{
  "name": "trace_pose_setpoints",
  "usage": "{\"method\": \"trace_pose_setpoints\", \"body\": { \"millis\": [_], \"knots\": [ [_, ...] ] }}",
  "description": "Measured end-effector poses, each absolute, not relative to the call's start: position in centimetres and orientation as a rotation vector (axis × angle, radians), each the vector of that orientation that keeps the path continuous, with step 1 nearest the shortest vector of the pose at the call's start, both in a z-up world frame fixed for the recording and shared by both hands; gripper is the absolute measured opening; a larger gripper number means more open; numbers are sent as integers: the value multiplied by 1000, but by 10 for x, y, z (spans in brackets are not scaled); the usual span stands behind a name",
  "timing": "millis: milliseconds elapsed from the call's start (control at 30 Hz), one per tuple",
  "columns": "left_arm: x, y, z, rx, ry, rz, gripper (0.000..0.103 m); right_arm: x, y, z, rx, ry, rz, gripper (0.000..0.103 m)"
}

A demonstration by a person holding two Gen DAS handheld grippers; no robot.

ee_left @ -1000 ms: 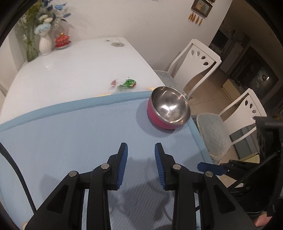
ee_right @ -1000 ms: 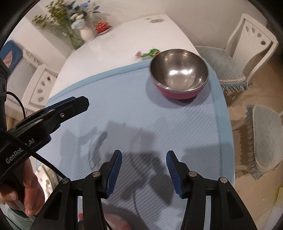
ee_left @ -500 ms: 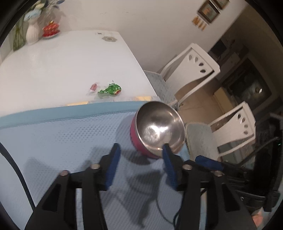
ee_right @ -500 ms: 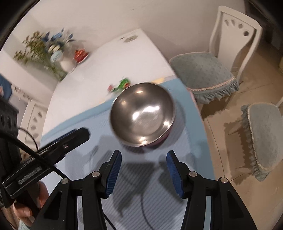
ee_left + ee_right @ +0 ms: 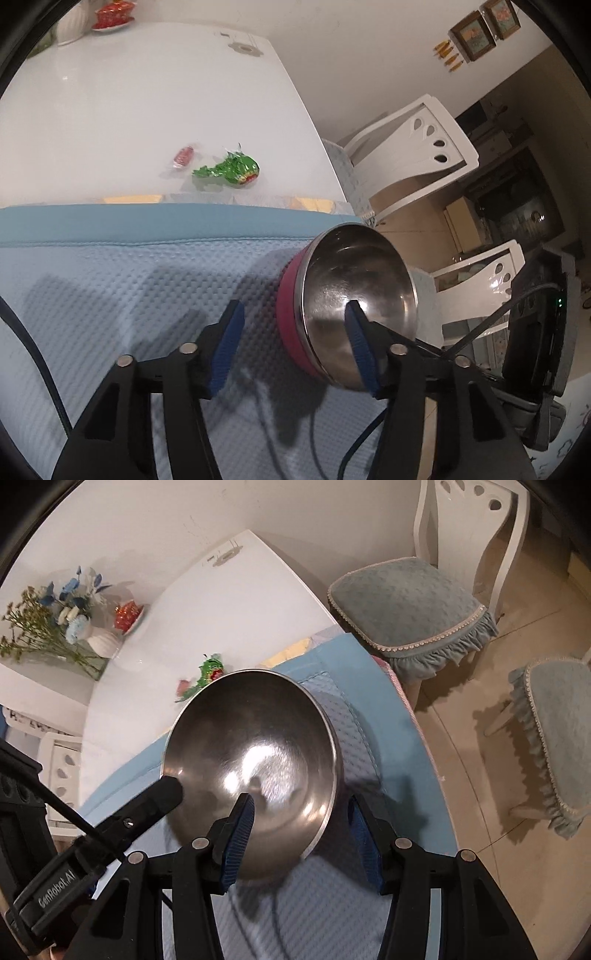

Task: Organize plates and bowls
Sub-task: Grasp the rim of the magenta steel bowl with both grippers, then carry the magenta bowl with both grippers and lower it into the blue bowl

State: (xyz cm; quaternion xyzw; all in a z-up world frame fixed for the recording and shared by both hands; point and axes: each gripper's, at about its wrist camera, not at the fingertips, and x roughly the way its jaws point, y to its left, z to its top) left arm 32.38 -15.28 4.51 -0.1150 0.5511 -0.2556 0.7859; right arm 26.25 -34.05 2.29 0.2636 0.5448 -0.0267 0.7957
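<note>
Both grippers have closed in on the bowl since a second ago, when it sat well ahead of them near the far right corner of the mat; half a second ago their fingertips were only just reaching it. Now the left gripper (image 5: 295, 325) straddles the bowl's (image 5: 354, 295) left wall, one blue pad inside the steel hollow and the other outside on the mat side, jaws spread and not pinching. The right gripper (image 5: 301, 823) straddles the near right wall of the bowl (image 5: 251, 749) in the same way: left finger over the inside, right finger outside, jaws wide apart.

The bowl is round, so it has no long axis. Its mouth faces up; in the left wrist view it looks tipped toward the right, though the fisheye lens may cause that. Its outside is pink-red, its inside bare polished metal. It sits on the light blue quilted mat (image 5: 122, 291), at the mat's far right corner, close to the table's right edge.

Counted: one bowl, two grippers, two white chairs with pale blue cushions (image 5: 402, 602) to the right, one green foil wrapper (image 5: 231, 170) and one small red candy (image 5: 183, 156) on the white table (image 5: 147, 92) beyond the mat, one white flower vase (image 5: 99, 640) and one red ornament (image 5: 127, 614) at the far end.
</note>
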Motion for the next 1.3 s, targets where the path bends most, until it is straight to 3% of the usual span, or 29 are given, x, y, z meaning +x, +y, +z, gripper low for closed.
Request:
{"method": "trace_pose_setpoints", "body": {
  "millis": [33, 133, 200, 700, 1000, 1300],
  "knots": [
    [326, -156, 41, -235, 1192, -548, 48, 266, -339, 20, 558, 1170, -58, 46],
    [331, -165, 30, -212, 1220, -565, 29, 273, -333, 11, 495, 1190, -96, 32],
    [332, -168, 27, -194, 1222, -569, 23, 275, -330, 7, 475, 1204, -105, 28],
    [271, -97, 86, -208, 1119, -503, 22, 229, -247, 71, 259, 1237, 10, 28],
    [180, -28, 140, -268, 1039, -431, 22, 151, -180, 128, 171, 1217, 128, 28],
    [79, 0, 157, -208, 1037, -425, 22, 46, -150, 142, 139, 1227, 218, 28]
  ]
}}
